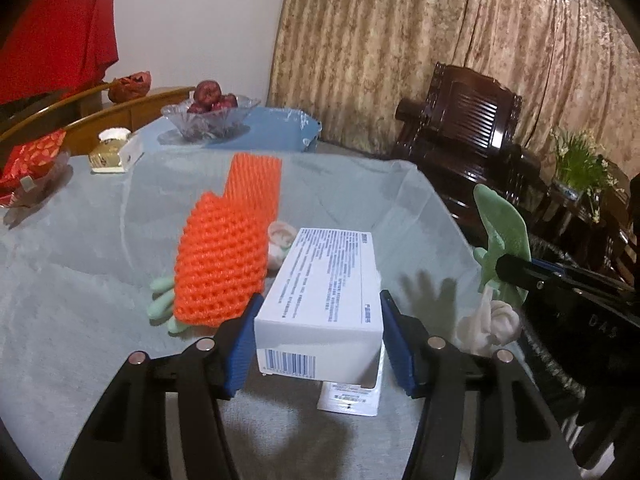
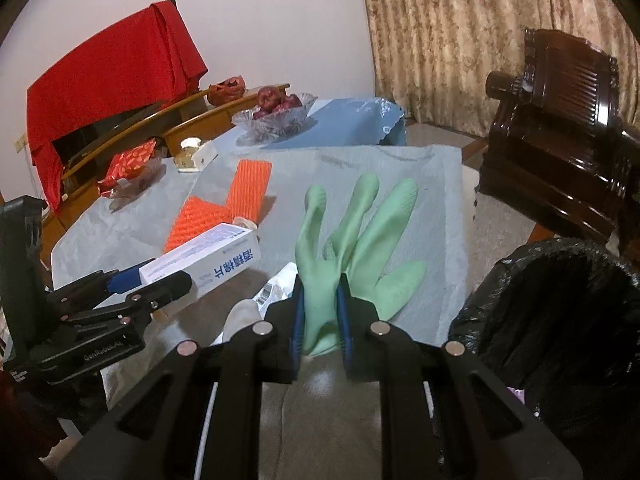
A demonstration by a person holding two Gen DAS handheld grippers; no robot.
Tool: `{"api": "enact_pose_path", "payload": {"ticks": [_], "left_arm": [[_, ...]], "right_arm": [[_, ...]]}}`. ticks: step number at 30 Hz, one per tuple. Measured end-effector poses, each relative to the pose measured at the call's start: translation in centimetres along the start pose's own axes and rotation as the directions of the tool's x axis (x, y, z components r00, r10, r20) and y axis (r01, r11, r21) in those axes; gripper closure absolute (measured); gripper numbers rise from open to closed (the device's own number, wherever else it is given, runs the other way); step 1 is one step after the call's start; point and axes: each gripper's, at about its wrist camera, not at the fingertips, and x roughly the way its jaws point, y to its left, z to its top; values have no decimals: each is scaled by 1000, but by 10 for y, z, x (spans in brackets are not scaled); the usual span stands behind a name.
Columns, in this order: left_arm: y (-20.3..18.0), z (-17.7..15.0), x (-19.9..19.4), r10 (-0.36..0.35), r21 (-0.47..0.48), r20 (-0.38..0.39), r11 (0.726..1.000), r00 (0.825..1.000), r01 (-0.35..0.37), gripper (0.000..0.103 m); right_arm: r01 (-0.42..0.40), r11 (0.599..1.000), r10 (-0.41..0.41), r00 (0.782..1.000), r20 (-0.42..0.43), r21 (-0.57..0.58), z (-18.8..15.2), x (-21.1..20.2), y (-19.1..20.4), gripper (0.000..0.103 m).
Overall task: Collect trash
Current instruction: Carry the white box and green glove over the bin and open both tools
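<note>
My left gripper [image 1: 318,340] is shut on a white carton box [image 1: 324,284] with a barcode end, held above the grey tablecloth [image 1: 80,248]. It also shows in the right wrist view [image 2: 160,280] with the box [image 2: 208,256]. My right gripper [image 2: 320,320] is shut on a green rubber glove [image 2: 360,240], lifted over the table; the glove also shows in the left wrist view [image 1: 502,232]. An orange foam net [image 1: 232,248] lies on the table over a second green glove [image 1: 162,304]. A bin lined with a black bag [image 2: 560,312] stands at the right.
A small white packet [image 1: 348,396] lies under the box. Crumpled white tissue [image 1: 488,324] sits near the table's right edge. A glass fruit bowl [image 1: 208,116], a jar [image 1: 108,152] and red wrapping [image 1: 32,160] are at the back. Dark wooden chair [image 1: 468,128] stands right.
</note>
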Motion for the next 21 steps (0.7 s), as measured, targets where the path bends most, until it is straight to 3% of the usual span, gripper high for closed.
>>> {"api": "enact_pose_path", "payload": {"ticks": [11, 21], "left_arm": [[-33, 24, -26, -31, 55, 88, 998, 996, 26, 47], [-83, 41, -35, -119, 115, 135, 988, 984, 104, 47]], "right_arm": [[54, 999, -54, 995, 84, 3, 14, -51, -21, 89], [144, 989, -148, 980, 134, 41, 11, -97, -55, 89]]}}
